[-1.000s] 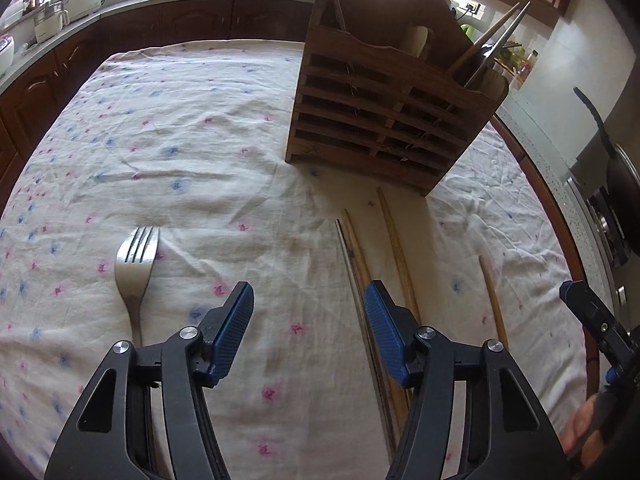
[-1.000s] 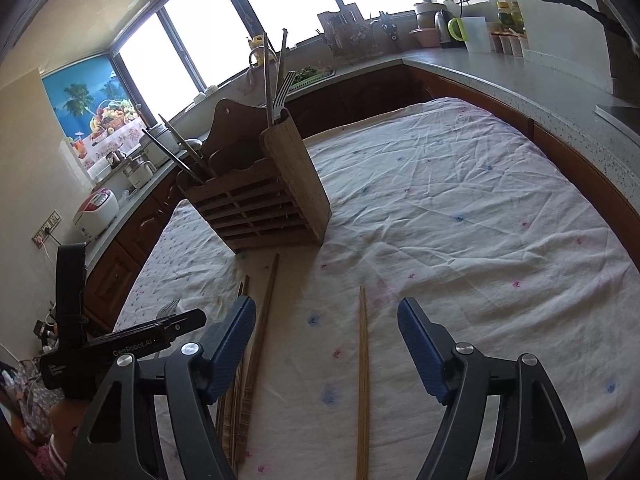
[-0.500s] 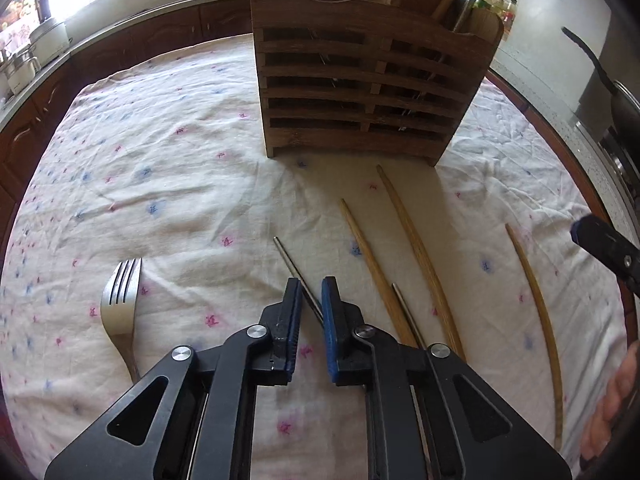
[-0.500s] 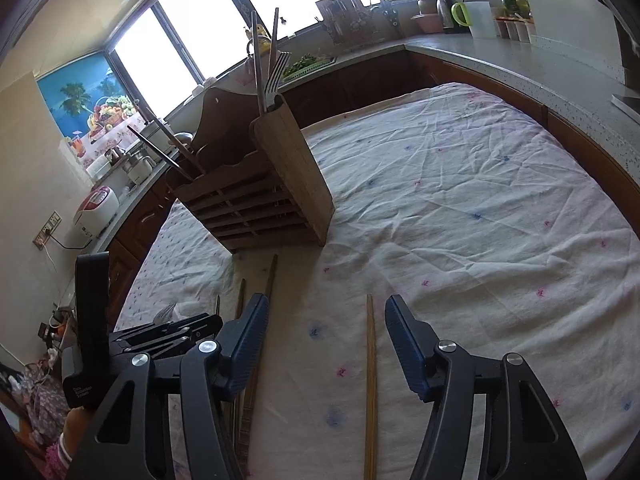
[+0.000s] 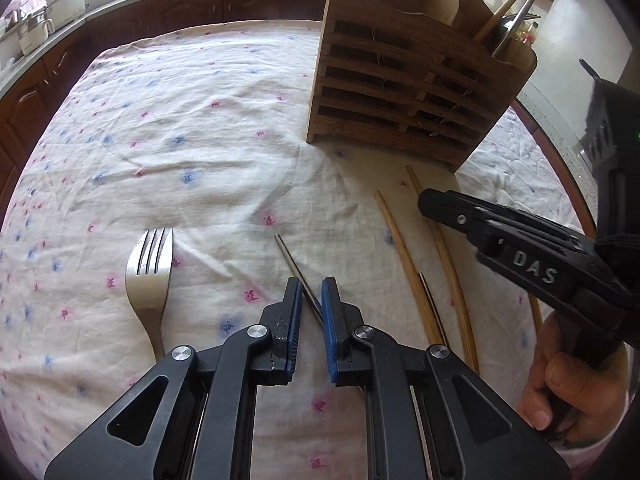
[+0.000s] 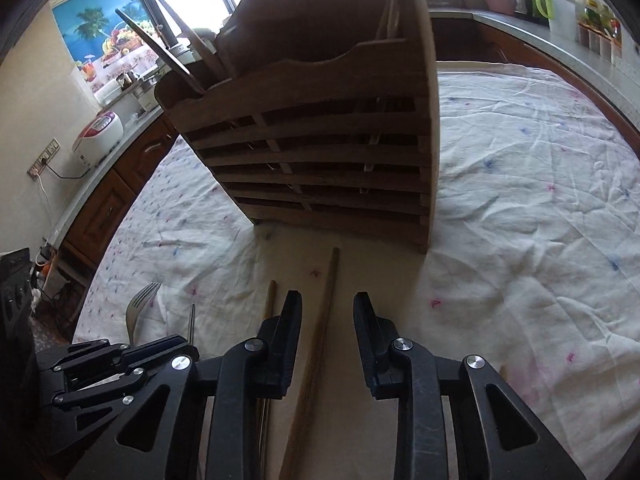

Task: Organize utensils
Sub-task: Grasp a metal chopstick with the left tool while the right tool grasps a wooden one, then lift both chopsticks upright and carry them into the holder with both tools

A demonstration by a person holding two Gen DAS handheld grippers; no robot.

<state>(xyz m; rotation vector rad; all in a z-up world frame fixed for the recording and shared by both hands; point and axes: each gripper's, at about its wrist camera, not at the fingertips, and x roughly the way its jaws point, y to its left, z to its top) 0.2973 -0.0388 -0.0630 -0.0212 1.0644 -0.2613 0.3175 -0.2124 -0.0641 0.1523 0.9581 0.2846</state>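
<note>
My left gripper (image 5: 310, 294) is shut on a thin metal chopstick (image 5: 290, 256) that lies on the flowered cloth, its far end sticking out ahead of the pads. A steel fork (image 5: 149, 280) lies to its left. Two wooden chopsticks (image 5: 404, 256) lie to the right, below the slatted wooden utensil holder (image 5: 404, 92). My right gripper (image 6: 327, 296) hangs low over them with its jaws closing. One wooden chopstick (image 6: 333, 268) runs between the pads, which do not touch it. The left gripper (image 6: 120, 364) shows at the lower left of the right wrist view.
The wooden holder (image 6: 320, 140) stands close ahead of the right gripper with chopsticks and utensils sticking out of its top. Another wooden chopstick (image 5: 536, 312) lies at the far right, near a person's hand (image 5: 568, 380). Kitchen counters (image 5: 120, 4) ring the table.
The left jaws came together on the metal chopstick. The right gripper swung left and down towards the holder, from the lone chopstick to one of the pair, and its jaws narrowed.
</note>
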